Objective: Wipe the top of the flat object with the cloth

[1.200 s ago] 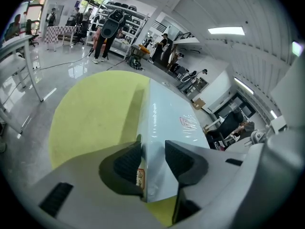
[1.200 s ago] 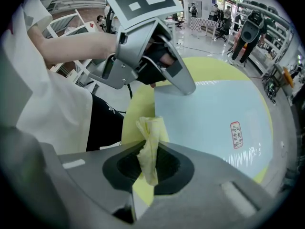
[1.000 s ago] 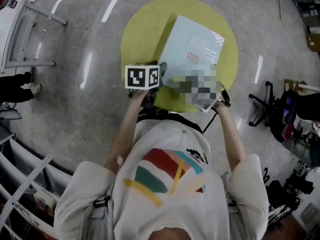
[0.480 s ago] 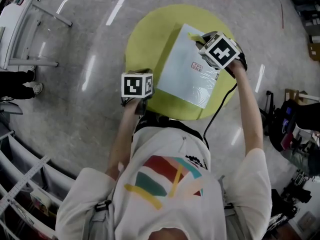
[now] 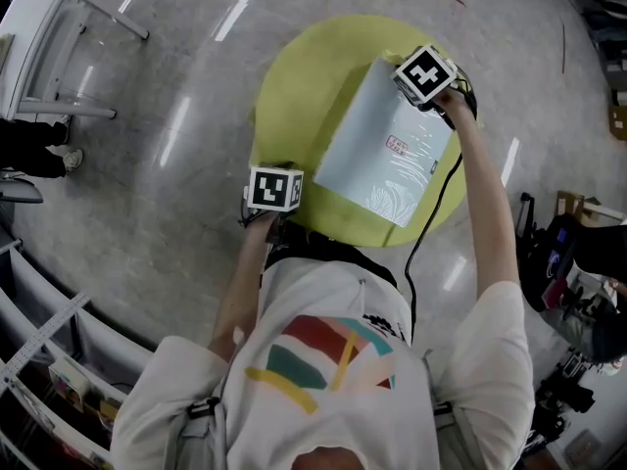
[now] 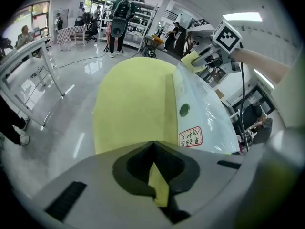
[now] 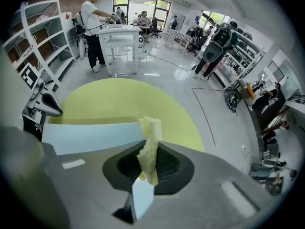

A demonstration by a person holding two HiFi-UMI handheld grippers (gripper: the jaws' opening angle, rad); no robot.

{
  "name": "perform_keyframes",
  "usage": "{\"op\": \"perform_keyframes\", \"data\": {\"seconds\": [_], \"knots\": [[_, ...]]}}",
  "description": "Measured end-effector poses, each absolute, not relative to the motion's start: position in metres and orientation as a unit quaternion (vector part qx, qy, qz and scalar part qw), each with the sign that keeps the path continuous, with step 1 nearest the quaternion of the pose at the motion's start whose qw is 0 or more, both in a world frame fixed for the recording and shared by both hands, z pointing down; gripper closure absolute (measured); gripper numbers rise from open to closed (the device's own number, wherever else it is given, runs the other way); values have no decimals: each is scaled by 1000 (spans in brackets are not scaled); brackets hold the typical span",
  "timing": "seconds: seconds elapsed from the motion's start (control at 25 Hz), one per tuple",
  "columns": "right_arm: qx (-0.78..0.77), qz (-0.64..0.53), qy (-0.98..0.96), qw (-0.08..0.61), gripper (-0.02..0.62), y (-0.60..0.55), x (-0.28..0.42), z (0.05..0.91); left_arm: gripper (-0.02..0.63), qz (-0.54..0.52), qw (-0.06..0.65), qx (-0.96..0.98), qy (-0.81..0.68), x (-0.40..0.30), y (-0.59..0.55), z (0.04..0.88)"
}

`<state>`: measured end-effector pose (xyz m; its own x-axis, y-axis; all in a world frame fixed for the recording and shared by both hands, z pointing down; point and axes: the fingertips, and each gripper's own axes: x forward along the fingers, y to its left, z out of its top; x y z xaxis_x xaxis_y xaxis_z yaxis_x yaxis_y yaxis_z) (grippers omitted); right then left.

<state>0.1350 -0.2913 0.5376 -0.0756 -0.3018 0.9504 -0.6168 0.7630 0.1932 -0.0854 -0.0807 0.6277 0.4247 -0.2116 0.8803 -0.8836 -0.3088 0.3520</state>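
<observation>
A pale blue flat object (image 5: 387, 155) with a red label lies on the round yellow table (image 5: 304, 96). My right gripper (image 5: 411, 67) is at the object's far corner, shut on a crumpled yellow cloth (image 7: 149, 147) that sticks up between its jaws over the blue surface (image 7: 90, 136). From the left gripper view that cloth (image 6: 193, 61) hangs at the object's far edge (image 6: 205, 113). My left gripper (image 5: 274, 186) sits at the table's near left edge, off the flat object. Its jaws (image 6: 153, 144) are shut on nothing, and yellow table shows through the slit.
A white metal table frame (image 5: 59, 47) stands on the grey floor at upper left, with a person's shoes (image 5: 39, 160) below it. Shelving runs along the lower left. A black chair base (image 5: 549, 233) and gear crowd the right. A black cable (image 5: 431, 213) trails from the right gripper.
My right gripper has travelled with the cloth from the flat object's near edge to its far corner. The left gripper has drawn back from the object's near corner to the table edge.
</observation>
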Motion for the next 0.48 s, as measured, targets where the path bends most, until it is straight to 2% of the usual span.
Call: {"op": "perform_keyframes", "data": {"seconds": [0.48], "knots": [[294,161,-713,615,568,-286,128,561,592,382,452,720,-363,-85,-82,629]]}}
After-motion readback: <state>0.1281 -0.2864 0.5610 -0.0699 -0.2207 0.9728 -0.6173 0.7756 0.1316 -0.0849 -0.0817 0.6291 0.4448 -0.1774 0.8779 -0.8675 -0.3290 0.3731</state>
